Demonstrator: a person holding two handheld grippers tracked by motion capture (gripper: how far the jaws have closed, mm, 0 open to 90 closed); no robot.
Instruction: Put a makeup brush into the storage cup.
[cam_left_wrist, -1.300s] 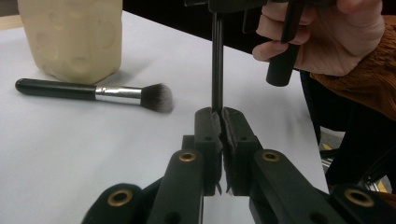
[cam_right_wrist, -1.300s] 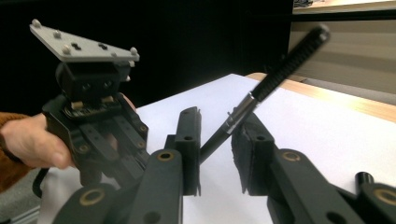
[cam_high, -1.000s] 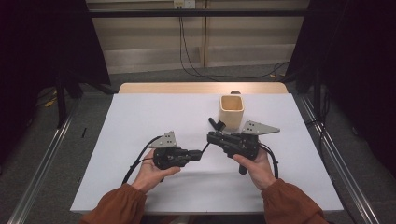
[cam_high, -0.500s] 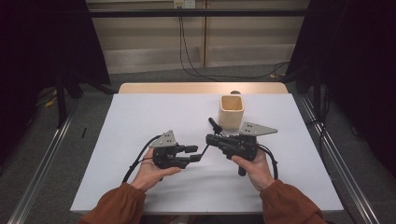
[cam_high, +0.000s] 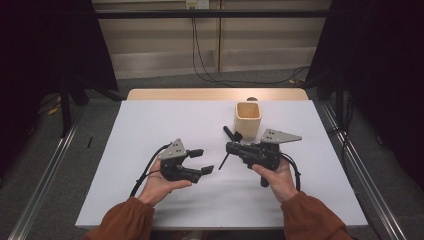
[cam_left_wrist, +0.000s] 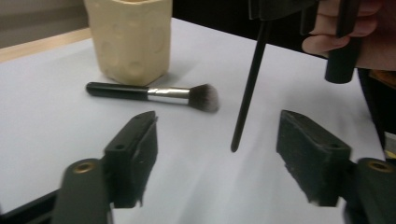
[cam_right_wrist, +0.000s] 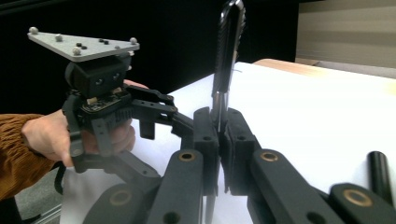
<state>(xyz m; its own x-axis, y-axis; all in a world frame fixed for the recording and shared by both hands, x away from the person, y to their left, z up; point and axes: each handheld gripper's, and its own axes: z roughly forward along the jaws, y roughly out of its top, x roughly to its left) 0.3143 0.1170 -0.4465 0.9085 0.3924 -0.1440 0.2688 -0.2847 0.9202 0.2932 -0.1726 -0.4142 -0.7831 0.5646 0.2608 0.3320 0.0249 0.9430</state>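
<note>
Right tongs (cam_high: 231, 147) clamped on thin black stick (cam_high: 224, 161), angled down-left above surface (cam_high: 150, 120). Left tongs (cam_high: 201, 161) just opened wide, empty, pointing right at stick tip, hand low.

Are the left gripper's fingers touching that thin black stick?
Apart. In the left gripper view the fingers stand open, having just been opening, and the thin black stick hangs free between them.
</note>
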